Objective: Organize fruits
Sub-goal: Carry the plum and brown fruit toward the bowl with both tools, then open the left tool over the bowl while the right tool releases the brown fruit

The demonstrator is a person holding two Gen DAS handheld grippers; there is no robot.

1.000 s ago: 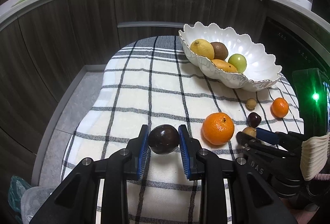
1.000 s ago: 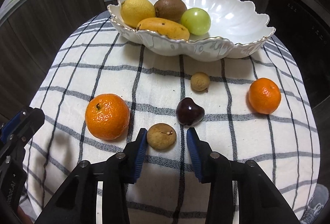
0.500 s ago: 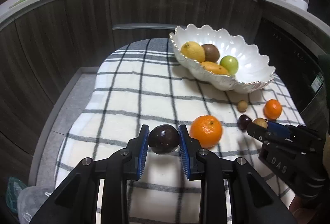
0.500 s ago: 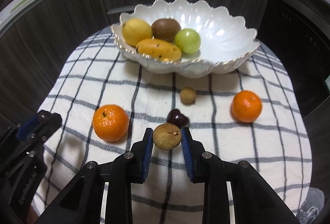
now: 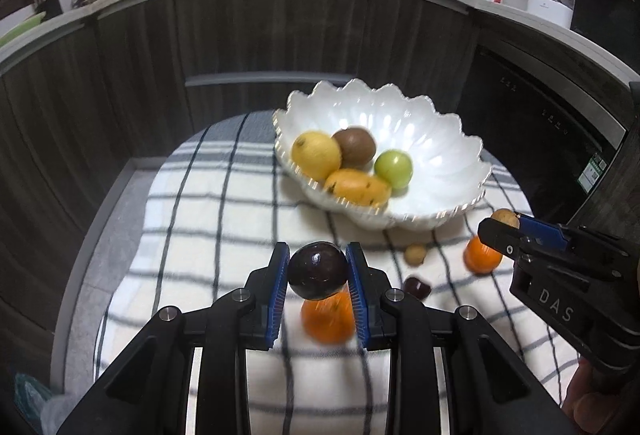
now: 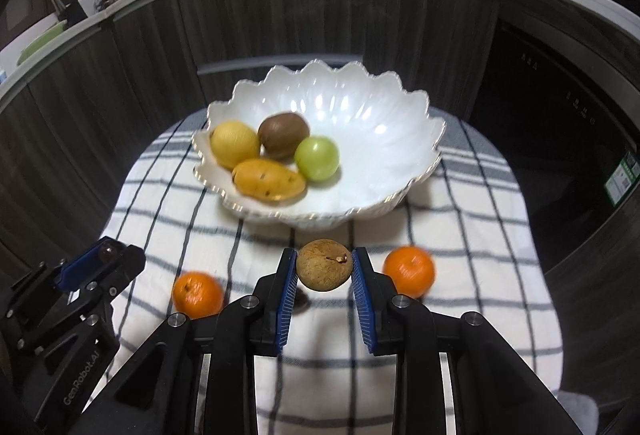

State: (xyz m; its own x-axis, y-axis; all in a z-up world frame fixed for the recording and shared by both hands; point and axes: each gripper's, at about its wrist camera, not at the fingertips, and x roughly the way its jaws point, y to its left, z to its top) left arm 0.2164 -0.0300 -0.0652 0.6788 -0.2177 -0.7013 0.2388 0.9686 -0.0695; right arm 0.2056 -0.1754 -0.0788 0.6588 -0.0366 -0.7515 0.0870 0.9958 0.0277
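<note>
Dark plum (image 5: 318,269) is pinched by left gripper (image 5: 318,285). Brown fruit (image 6: 324,264) is pinched by right gripper (image 6: 325,277), both held above checked cloth (image 6: 460,219) nr white bowl (image 6: 384,139).

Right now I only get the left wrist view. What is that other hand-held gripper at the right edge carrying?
Observer: A round, rough tan-brown fruit, clamped between the blue pads of the right hand-held gripper.
Operator: Anything on top of it?
Observer: A small dry stem lies on its upper face.
Operator: Can you see mine from there?
Observer: Yes, the left hand-held gripper shows at the lower left, side-on, with the dark purple round fruit between its pads.
</note>
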